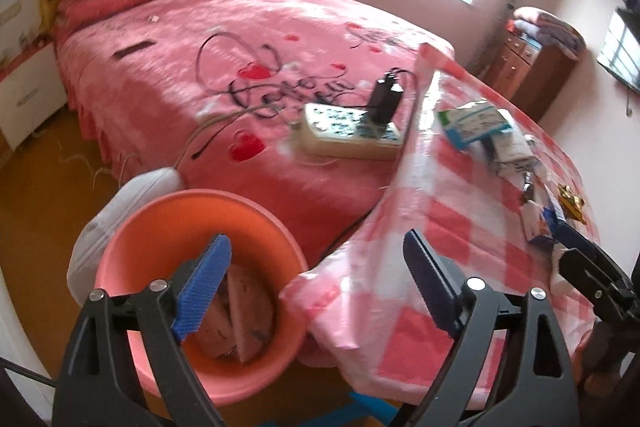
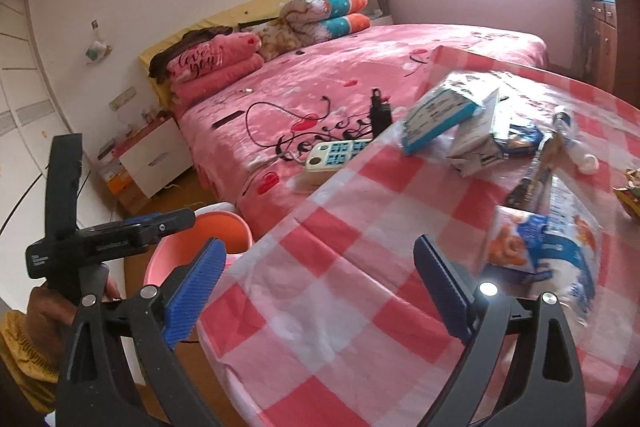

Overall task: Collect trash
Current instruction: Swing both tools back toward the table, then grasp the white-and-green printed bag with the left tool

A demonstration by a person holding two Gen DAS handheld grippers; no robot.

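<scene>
both the left gripper [image 1: 316,291] and right gripper [image 2: 320,295] hang spread and empty at the checked table [image 2: 360,267], wrappers and cartons [image 2: 472,135] littered across its top, a pink bin [image 1: 132,251] beside its edge.

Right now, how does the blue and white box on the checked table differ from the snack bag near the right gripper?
The blue and white box is rigid and lies at the table's far side; the snack bag is soft, crinkled plastic lying nearer. The box shows plain print; the bag shows orange snack pictures. Both rest on the checked tablecloth.
</scene>
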